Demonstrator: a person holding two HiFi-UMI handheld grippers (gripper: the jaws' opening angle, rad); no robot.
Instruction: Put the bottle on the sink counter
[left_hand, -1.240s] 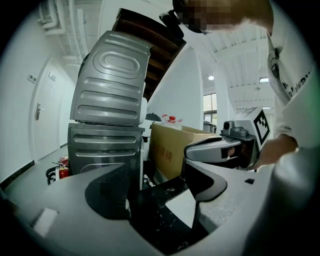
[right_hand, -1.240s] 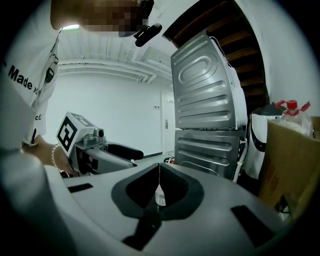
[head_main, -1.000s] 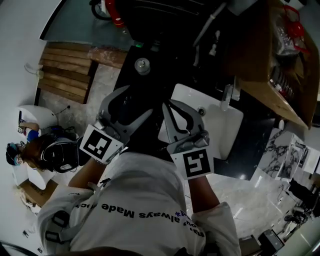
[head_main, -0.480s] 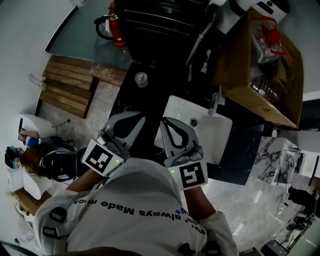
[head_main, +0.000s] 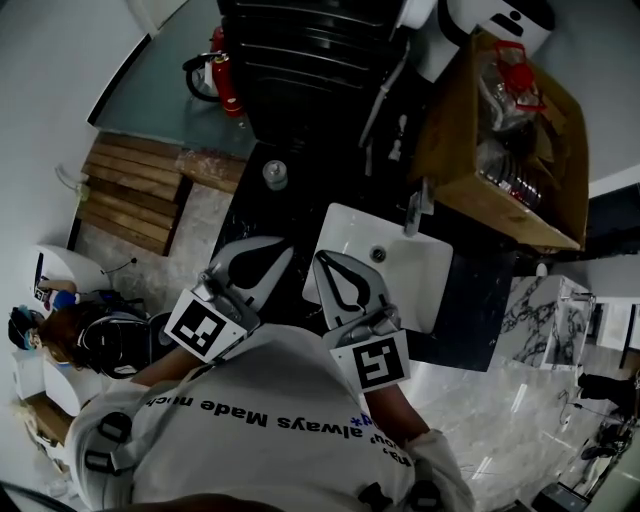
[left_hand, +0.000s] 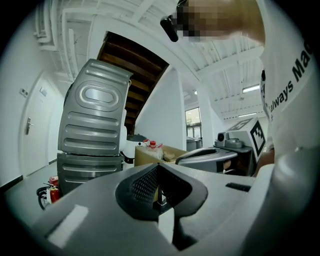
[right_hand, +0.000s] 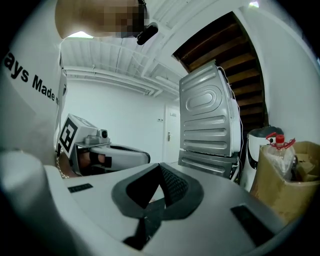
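Bottle (head_main: 275, 174) first: it stands upright on the dark sink counter (head_main: 245, 215), seen from nearly straight above, so only its round pale top and shoulders show. Its long axis runs up toward the head camera, cap uppermost. It sits toward the far left part of the counter, close to the left edge. Past that edge the floor drops away to pale stone and a run of wooden slats (head_main: 130, 185).

To the bottle's right lies the white basin (head_main: 425, 290), well apart from it, with the faucet (head_main: 415, 205) at its far rim. An open cardboard box (head_main: 455, 130) stuffed with bagged goods stands beyond that. Bare black countertop stretches from the bottle back toward the person, with nothing lying on that strip.

Both grippers hang over the near part of the counter, side by side and clear of the bottle. The left gripper (head_main: 287, 247) has its jaws pressed together with nothing between them, which its own view (left_hand: 158, 167) shows plainly. The right gripper (head_main: 320, 256) is the same, tips meeting and empty (right_hand: 161, 167), and it hangs over the basin's near left rim. A red fire extinguisher (head_main: 222, 70) stands on the floor beyond the counter.
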